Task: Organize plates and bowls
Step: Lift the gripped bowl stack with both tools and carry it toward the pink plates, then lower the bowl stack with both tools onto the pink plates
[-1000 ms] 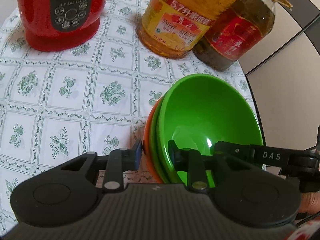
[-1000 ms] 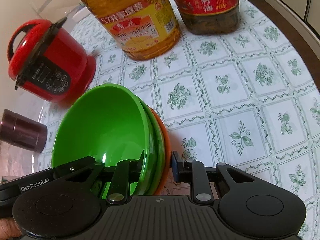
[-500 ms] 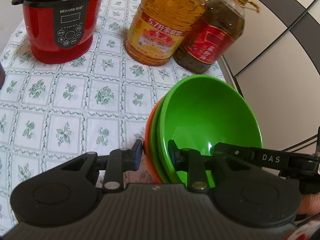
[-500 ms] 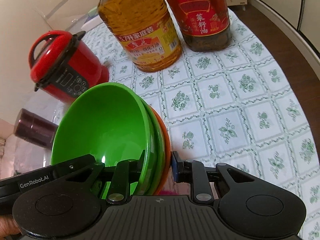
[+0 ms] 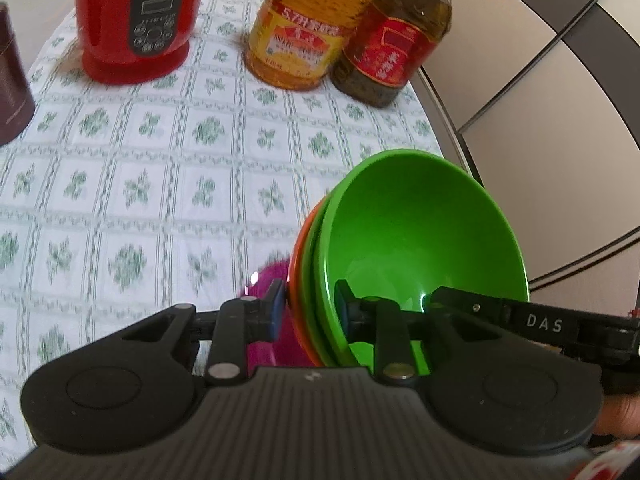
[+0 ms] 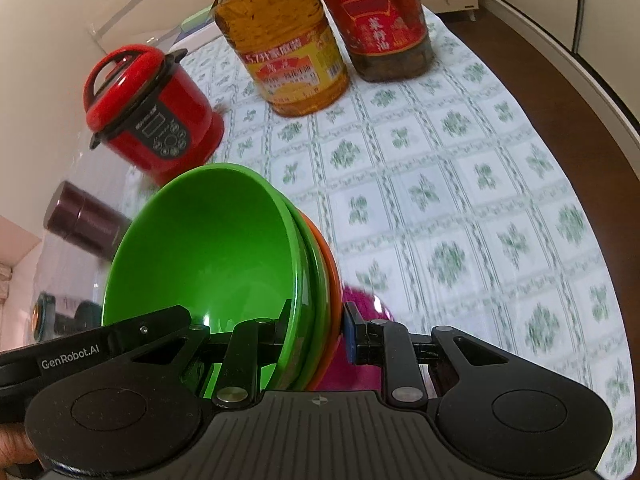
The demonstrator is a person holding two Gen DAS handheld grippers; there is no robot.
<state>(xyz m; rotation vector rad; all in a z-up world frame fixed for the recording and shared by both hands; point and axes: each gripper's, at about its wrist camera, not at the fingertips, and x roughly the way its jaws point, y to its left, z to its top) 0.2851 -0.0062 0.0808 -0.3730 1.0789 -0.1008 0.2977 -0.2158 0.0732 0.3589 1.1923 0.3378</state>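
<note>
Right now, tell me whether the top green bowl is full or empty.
Empty. The green bowl shows only bare glossy interior in both wrist views, nested in the stack the left gripper and right gripper clamp.

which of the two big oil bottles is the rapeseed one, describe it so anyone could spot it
Look to the far end of the floral tablecloth, right of the red cooker, where two oil bottles stand side by side. The rapeseed bottle is the right one: darker, brownish oil and a red label, while its neighbour holds golden oil with a yellow label.

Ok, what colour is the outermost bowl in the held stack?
Orange bowl, clearest in the right wrist view.
</note>
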